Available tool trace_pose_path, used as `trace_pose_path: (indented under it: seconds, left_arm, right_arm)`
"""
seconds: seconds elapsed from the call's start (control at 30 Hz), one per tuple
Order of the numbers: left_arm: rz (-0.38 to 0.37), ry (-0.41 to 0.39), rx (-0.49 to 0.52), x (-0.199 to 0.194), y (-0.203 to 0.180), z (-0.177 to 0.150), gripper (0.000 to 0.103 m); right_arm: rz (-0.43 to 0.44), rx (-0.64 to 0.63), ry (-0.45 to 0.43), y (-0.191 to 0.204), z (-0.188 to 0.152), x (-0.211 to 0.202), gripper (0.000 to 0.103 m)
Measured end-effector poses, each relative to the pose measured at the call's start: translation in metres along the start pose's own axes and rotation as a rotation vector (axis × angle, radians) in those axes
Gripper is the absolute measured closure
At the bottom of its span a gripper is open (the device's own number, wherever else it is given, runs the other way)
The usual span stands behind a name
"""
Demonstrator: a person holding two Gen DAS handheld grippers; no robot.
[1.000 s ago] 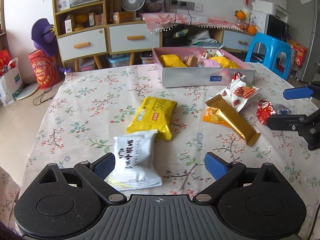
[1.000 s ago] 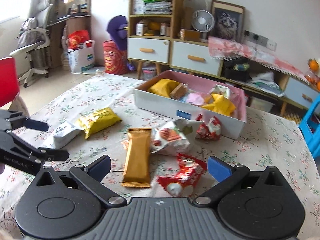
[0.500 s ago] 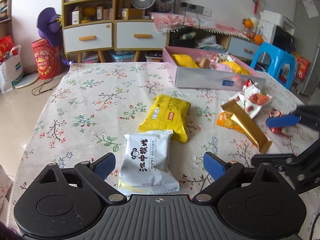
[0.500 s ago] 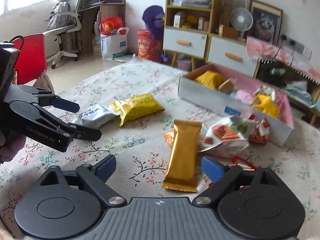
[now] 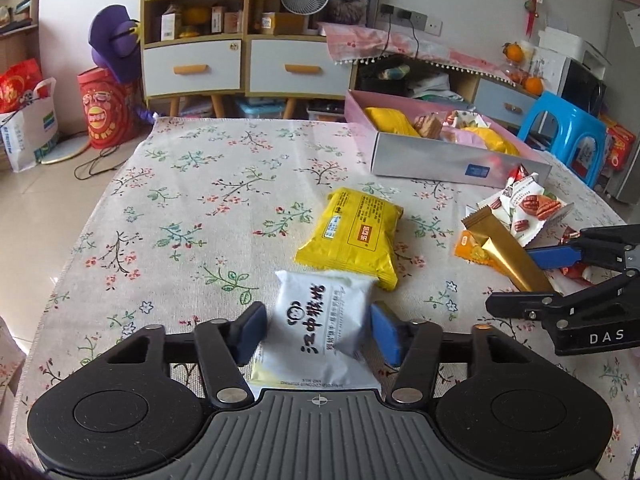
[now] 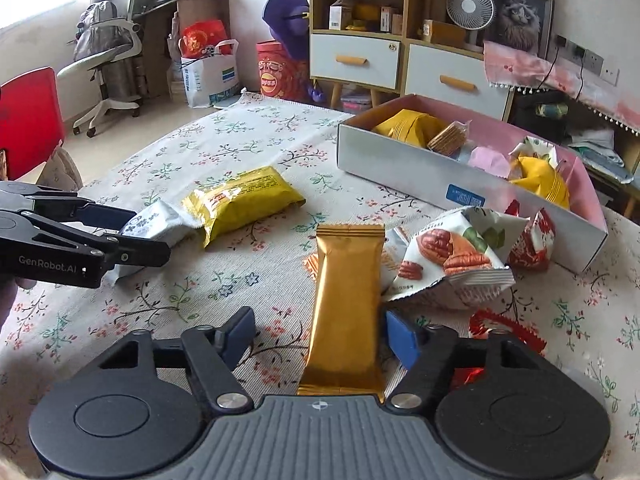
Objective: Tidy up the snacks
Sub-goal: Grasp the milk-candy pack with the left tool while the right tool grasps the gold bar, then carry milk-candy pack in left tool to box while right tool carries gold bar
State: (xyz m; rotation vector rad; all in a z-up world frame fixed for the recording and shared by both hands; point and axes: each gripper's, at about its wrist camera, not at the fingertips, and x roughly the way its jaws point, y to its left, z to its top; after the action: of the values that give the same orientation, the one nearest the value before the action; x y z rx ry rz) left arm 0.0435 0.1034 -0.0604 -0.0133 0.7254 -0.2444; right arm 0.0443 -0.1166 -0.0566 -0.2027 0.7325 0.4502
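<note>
Narrowing since a second ago, the left gripper's (image 5: 318,334) fingers are now set close on either side of the white packet (image 5: 320,322) on the table (image 5: 192,216), hardly pinching yet. The gold bar (image 6: 346,312) is bracketed by the right gripper's (image 6: 318,338) spread fingers; both await the box (image 5: 436,158).

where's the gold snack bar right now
The gold snack bar lies flat on the floral tablecloth between the right gripper fingers, beside the pecan packet and in front of the box.
</note>
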Motion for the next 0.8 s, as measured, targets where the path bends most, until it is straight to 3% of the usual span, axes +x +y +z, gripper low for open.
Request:
trace_pose_path:
  seconds: [0.07,0.23,0.3,0.8]
  left_arm:
    - [-0.001,-0.001,-0.001,0.001,0.000,0.001,0.052]
    - [-0.004,-0.004,-0.002,0.000,-0.002,0.001,0.057]
    - [-0.012,-0.001,-0.004,0.000,-0.001,0.002,0.059]
    - [-0.034,0.009,-0.095,-0.009,0.008,0.015,0.059]
  right_arm:
    - [-0.003,0.005,-0.007,-0.001,0.000,-0.001,0.054]
    - [-0.006,0.013,-0.017,-0.004,0.001,-0.003,0.079]
    - [-0.007,0.015,-0.018,-0.005,0.002,-0.003,0.083]
    - [0.040,0.034,-0.043,-0.007,0.014,-0.016,0.087]
